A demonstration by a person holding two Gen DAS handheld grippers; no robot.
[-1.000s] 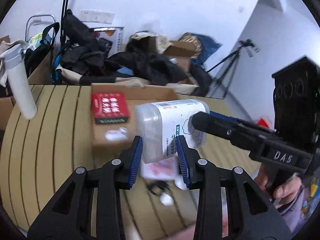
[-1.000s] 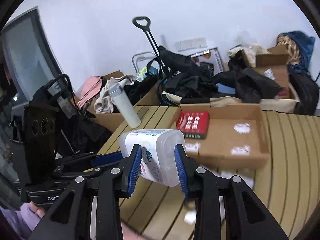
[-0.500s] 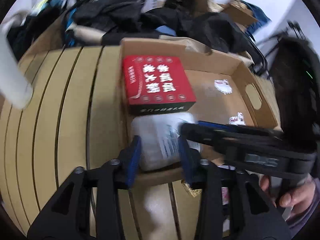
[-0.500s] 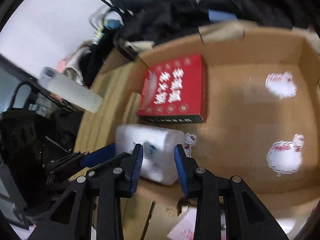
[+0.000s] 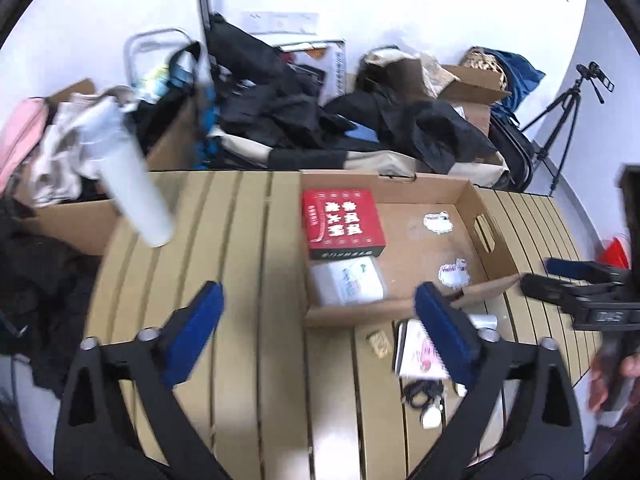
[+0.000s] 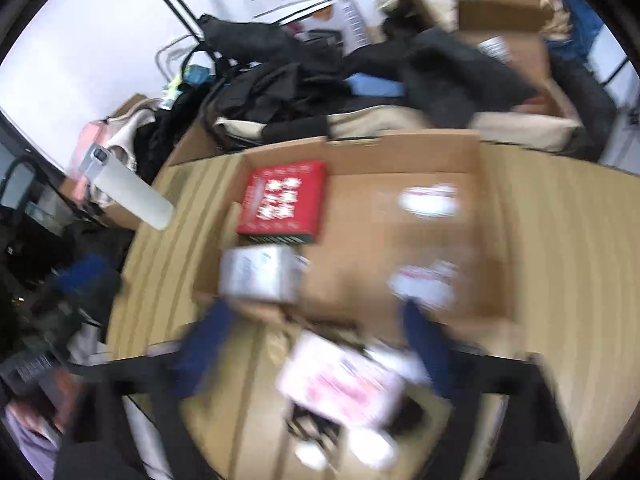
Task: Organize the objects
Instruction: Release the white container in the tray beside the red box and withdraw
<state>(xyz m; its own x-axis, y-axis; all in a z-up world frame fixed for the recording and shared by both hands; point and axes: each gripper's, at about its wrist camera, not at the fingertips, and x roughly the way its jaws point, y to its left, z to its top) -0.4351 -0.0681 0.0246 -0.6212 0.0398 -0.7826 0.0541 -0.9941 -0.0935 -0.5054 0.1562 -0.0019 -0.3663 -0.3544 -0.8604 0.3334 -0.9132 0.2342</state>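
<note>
Our jaws are swinging open on both sides: the left gripper (image 5: 316,332) has its blue pads spread wide with nothing between them, and the right gripper (image 6: 316,356), badly blurred, shows the same wide gap and nothing pinched.

The translucent white plastic tub with a printed label (image 5: 347,283) lies on its side in the shallow brown cardboard tray (image 5: 490,236), at the near left corner, just in front of the flat red carton with white lettering (image 5: 342,224). So we judge two things put away.

Outside the tray, on the slatted tan table (image 5: 240,280), we count one pink-and-white notebook (image 5: 418,354), one small tan packet (image 5: 378,342), one coil of black cable with a white plug (image 5: 424,398), and one tall white insulated bottle (image 5: 132,192) standing at the far left edge. A small pale cylinder beside the notebook is half hidden by our finger, so we cannot say what it is. Those four, at least, look left to sort.
</note>
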